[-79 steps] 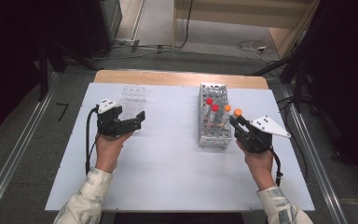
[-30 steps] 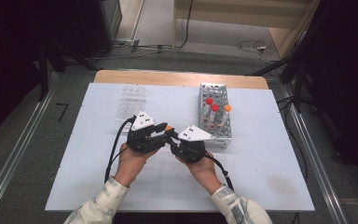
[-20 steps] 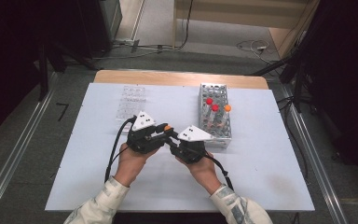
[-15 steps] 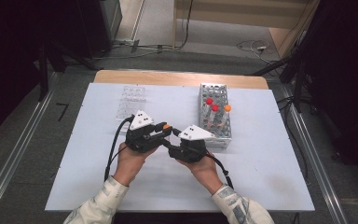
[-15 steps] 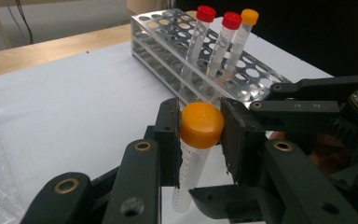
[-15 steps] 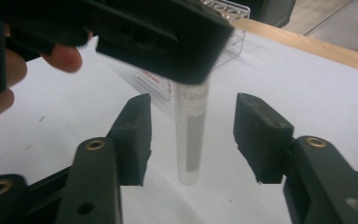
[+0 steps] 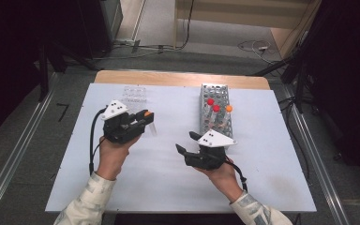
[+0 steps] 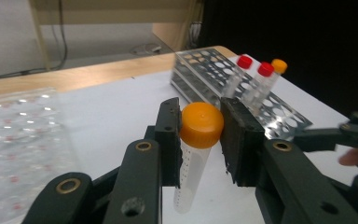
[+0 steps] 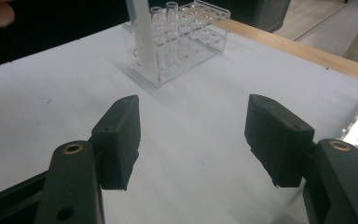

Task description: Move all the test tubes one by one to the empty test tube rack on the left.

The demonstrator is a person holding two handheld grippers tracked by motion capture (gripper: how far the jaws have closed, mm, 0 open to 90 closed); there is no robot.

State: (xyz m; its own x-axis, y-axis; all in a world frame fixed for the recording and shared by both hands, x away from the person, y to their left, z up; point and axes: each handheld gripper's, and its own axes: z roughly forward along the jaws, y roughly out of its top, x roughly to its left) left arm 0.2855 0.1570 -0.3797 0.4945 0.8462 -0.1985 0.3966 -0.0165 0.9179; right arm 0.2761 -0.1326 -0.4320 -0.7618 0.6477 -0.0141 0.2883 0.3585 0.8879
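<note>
The left gripper stood left of centre in the high view, clamped on a tube just below its orange cap. In the left gripper view the tube hung upright between the pads, its clear body pointing down toward the white surface without touching it. A clear rack sat near the upper left of the surface, just beyond that gripper; in the right gripper view it appeared at top centre.

The right gripper was held lower right of centre in the high view, well apart from the left one. Its jaws had just been opening and stood wide apart with nothing between them; the right gripper view showed bare surface in the gap.

A metal rack lay along the upper right of the surface, just beyond the right gripper. It carried three tubes, two with red caps and one with an orange cap, all upright.
</note>
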